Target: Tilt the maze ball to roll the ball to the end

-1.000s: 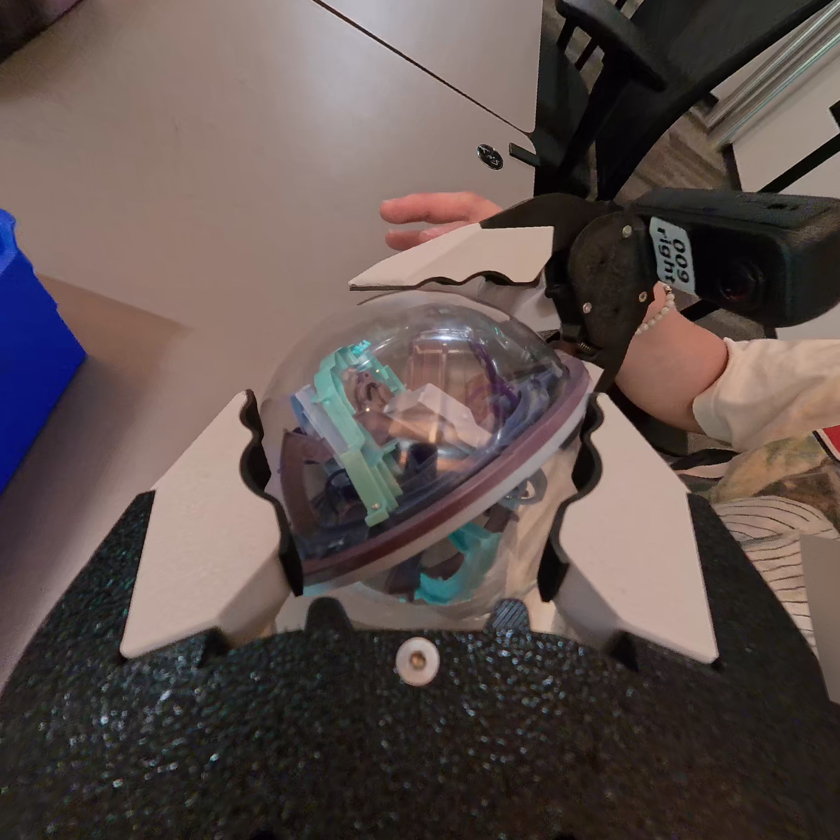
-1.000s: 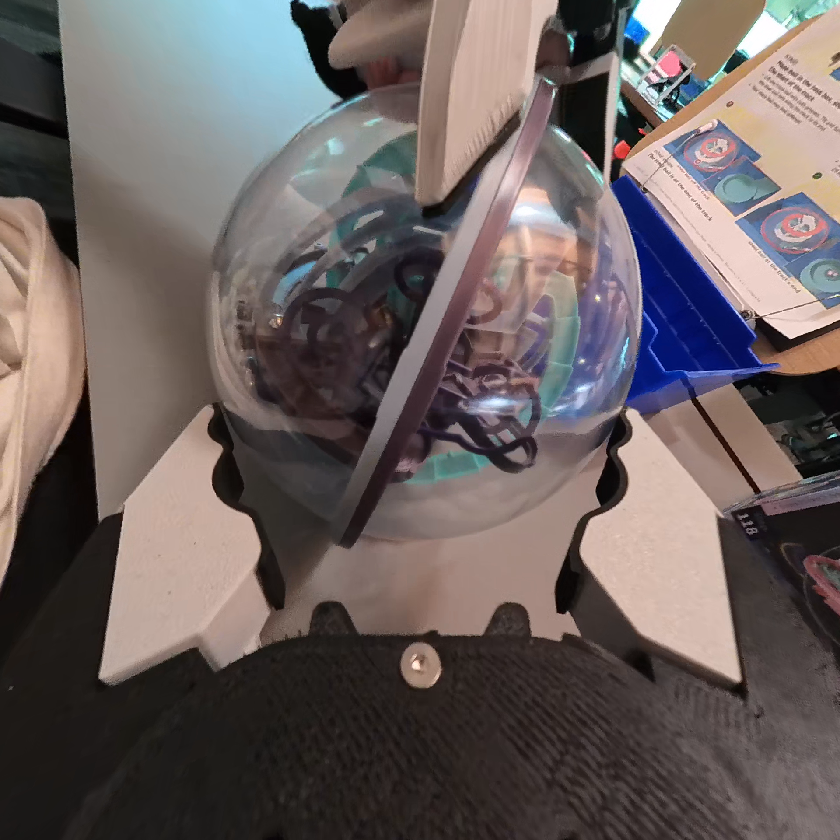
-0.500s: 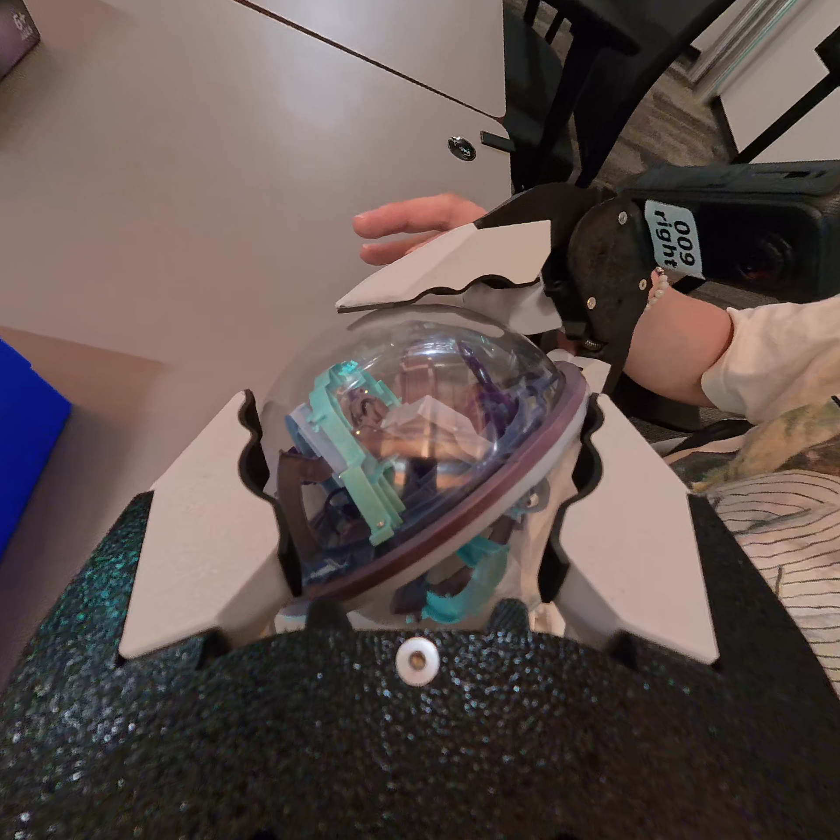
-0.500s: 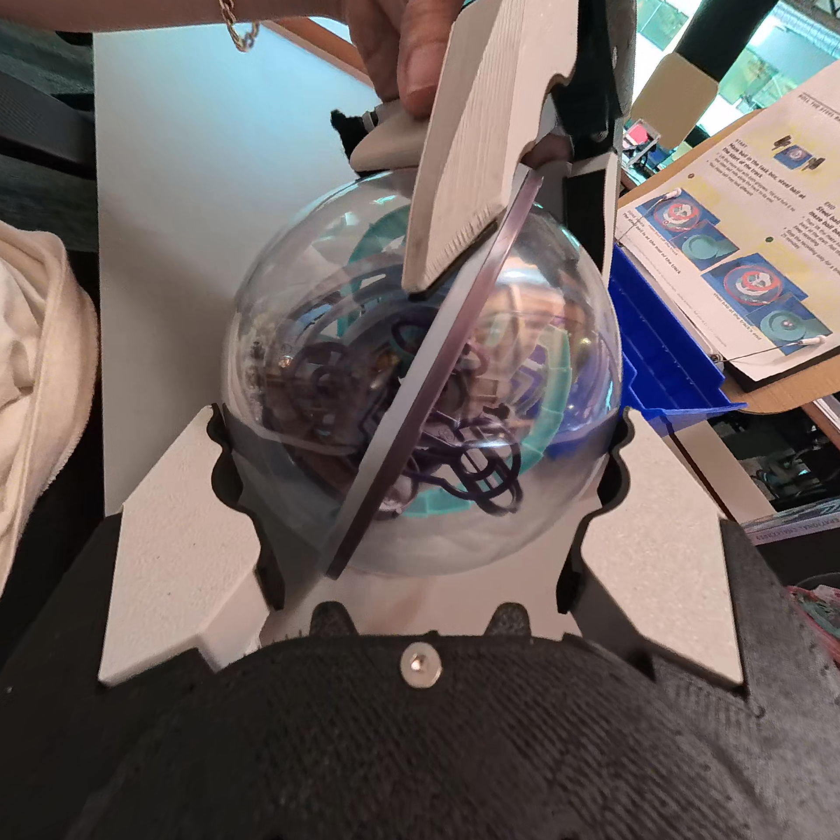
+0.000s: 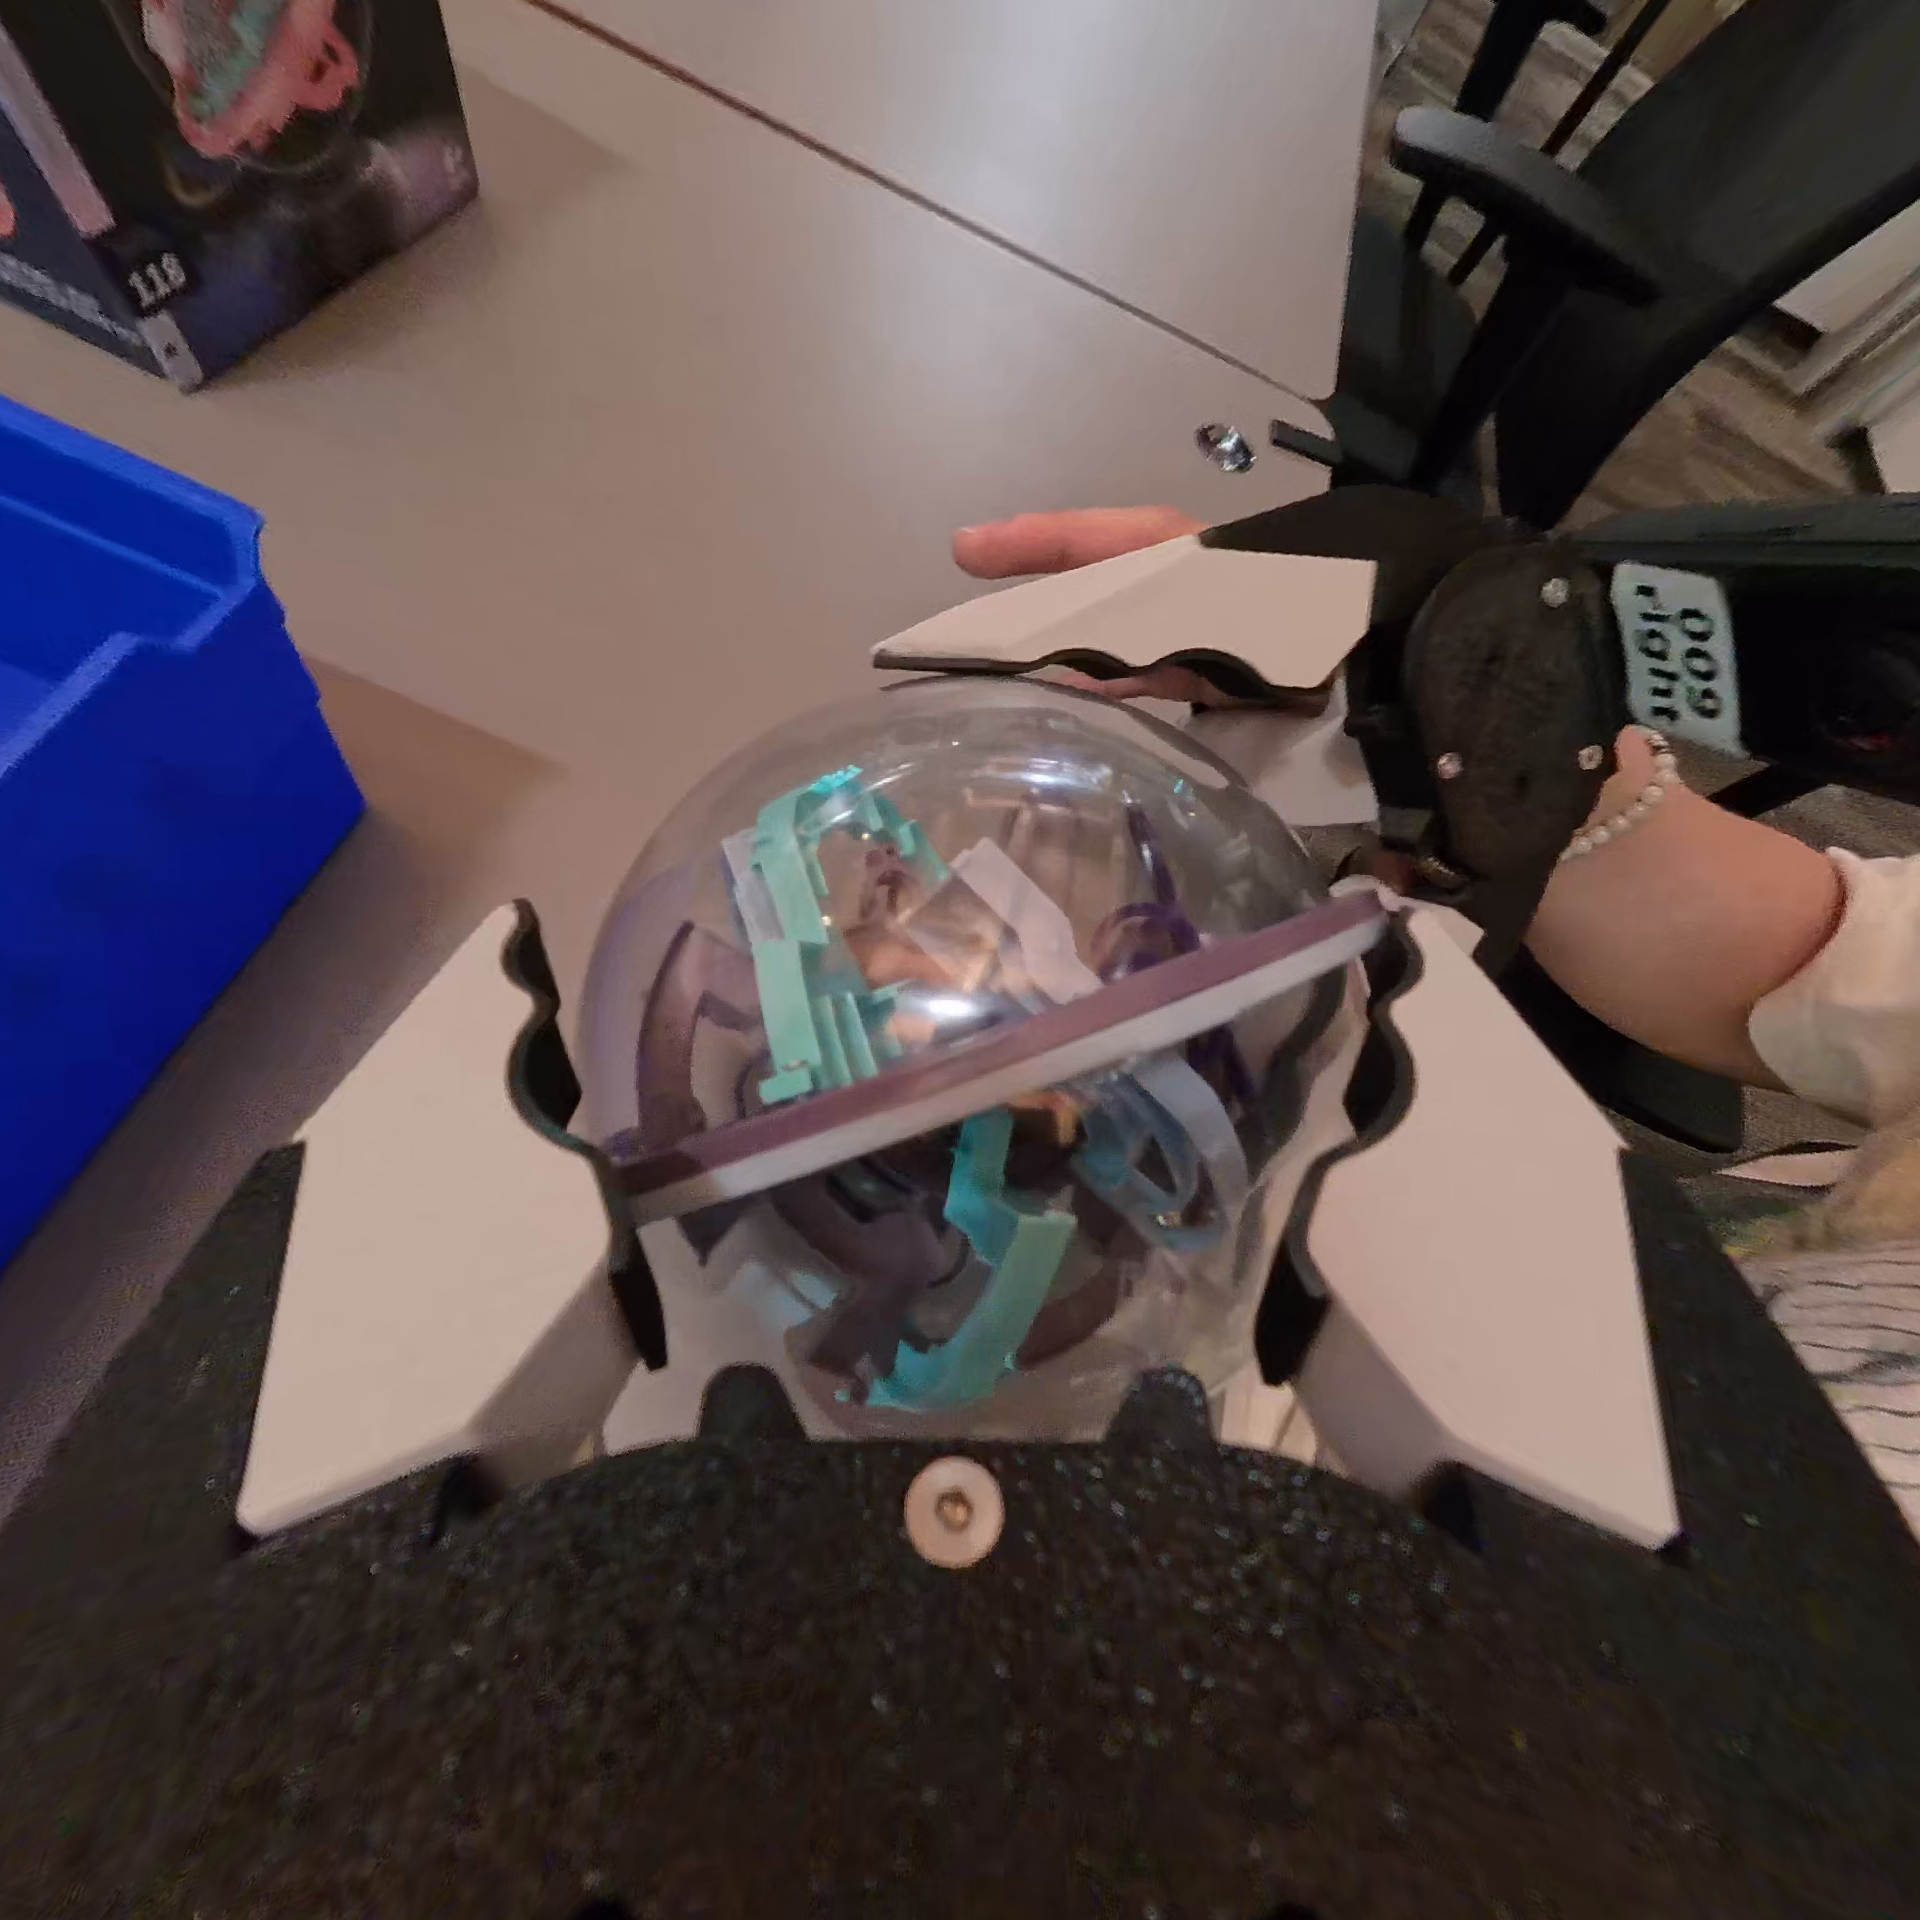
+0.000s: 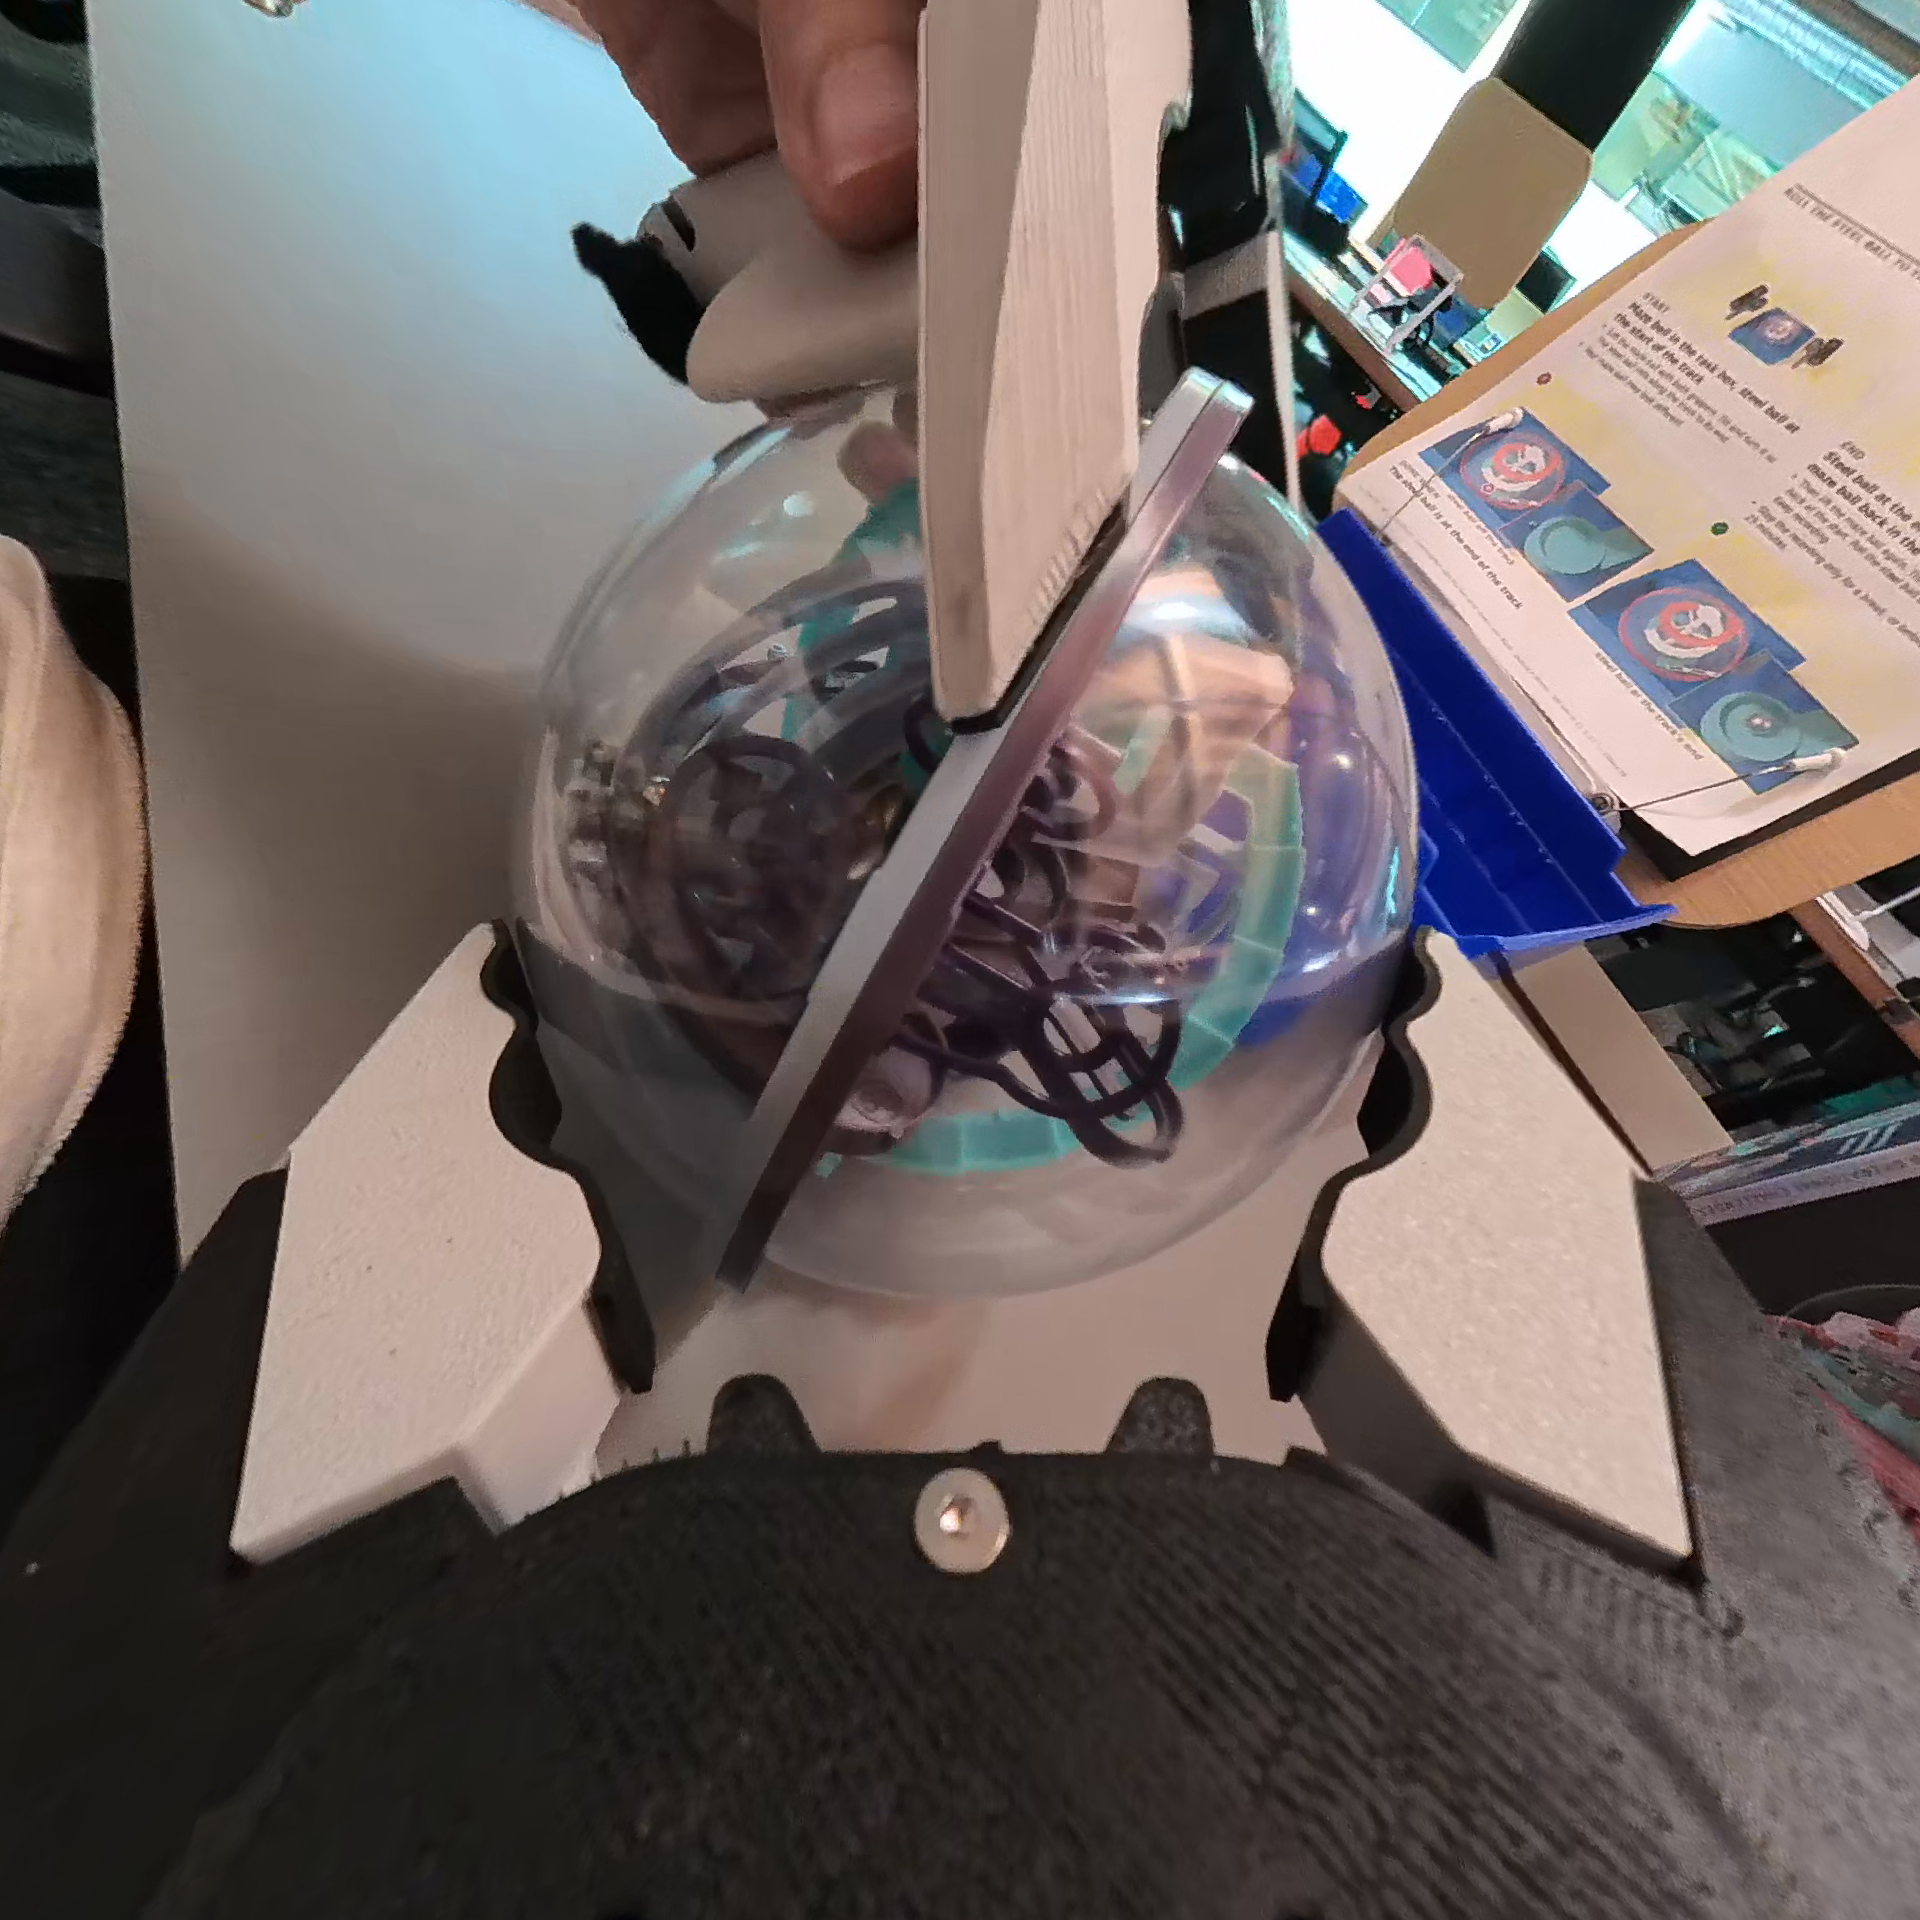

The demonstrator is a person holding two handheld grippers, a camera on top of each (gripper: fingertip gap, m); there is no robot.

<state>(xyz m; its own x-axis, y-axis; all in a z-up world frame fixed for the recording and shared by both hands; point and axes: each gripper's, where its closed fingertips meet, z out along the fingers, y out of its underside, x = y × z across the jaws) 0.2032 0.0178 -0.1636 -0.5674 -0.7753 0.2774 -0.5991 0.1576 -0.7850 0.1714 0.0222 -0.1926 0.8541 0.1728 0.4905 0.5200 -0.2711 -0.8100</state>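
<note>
Both the left gripper (image 5: 961, 1039) and the right gripper (image 6: 956, 1039) clamp the clear maze ball (image 5: 966, 1039) from 2 crossing directions above the table (image 5: 727, 312), likely steadying controlled tilts.

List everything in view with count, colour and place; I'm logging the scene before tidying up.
Maze ball: one, clear shell, teal and purple tracks inside, purple-and-white rim band; between both claws.
Bin: one, blue; on the table, left in the left wrist view.
Box: one, dark, printed; far left on the table.
Table: beige.
Office chair: one, black; past the table edge.
Instruction sheet: one, white with pictures; on a brown board.
Cloth: cream; left edge of the right wrist view.
Left claw: white fingers pressing the ball.
Right claw: white fingers pressing the ball.
</note>
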